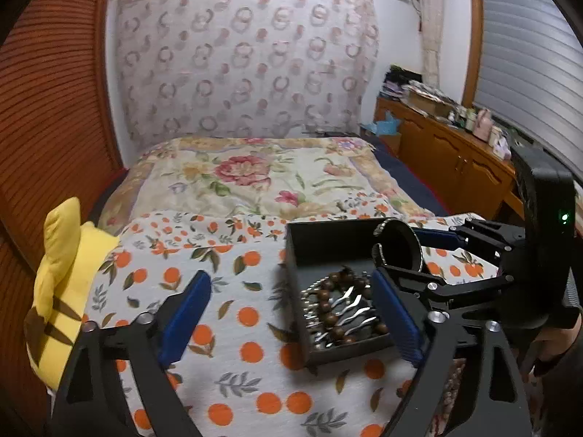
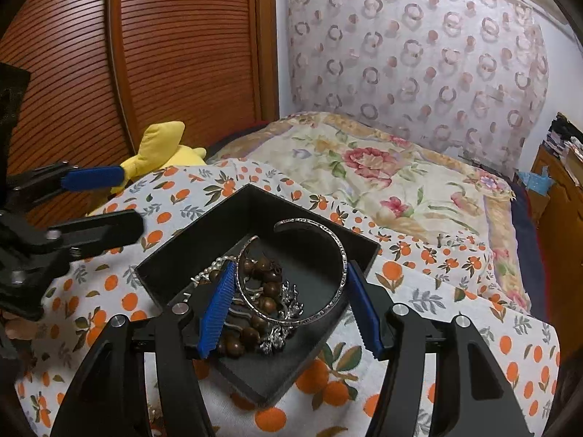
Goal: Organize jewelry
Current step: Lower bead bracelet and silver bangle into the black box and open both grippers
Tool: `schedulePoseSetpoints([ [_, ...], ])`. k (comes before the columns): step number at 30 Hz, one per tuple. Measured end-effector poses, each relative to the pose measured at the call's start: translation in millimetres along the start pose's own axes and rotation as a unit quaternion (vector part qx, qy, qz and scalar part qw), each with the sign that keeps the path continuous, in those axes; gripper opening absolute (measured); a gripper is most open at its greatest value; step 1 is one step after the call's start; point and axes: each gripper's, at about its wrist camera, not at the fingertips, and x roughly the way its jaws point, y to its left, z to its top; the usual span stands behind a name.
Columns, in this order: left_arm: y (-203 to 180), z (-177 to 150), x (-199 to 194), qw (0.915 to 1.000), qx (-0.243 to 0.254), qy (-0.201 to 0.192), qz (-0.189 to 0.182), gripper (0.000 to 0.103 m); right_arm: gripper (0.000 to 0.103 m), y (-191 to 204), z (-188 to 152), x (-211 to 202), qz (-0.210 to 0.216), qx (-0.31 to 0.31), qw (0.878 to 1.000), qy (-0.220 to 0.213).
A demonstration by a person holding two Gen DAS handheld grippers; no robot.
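Right gripper [image 2: 288, 309] clamped on silver bangle [image 2: 320, 309] over black box [image 2: 204, 240], lower centre; left gripper [image 1: 291, 317] wide open, empty

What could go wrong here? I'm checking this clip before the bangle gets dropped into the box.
1. The silver cuff bangle is held only at its sides by the right gripper, over the black box. It could twist or slip out.
2. Let go here, it would likely land on the wooden bead bracelet and silver chains and tangle with them.
3. The box sits on a soft orange-print blanket, so a nudge could tip it.
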Motion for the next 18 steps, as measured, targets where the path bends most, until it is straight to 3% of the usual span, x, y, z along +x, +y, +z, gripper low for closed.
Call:
schedulePoseSetpoints([
  [10,15,-4,0,0.9998,-0.018,0.000,0.006,0.092,0.067,2,6,6,-0.009,-0.003,1.000,-0.002],
  [18,8,-15,-11,1.0000,-0.007,0.002,0.004,0.095,0.067,0,-9,-41,-0.006,-0.005,1.000,-0.023],
])
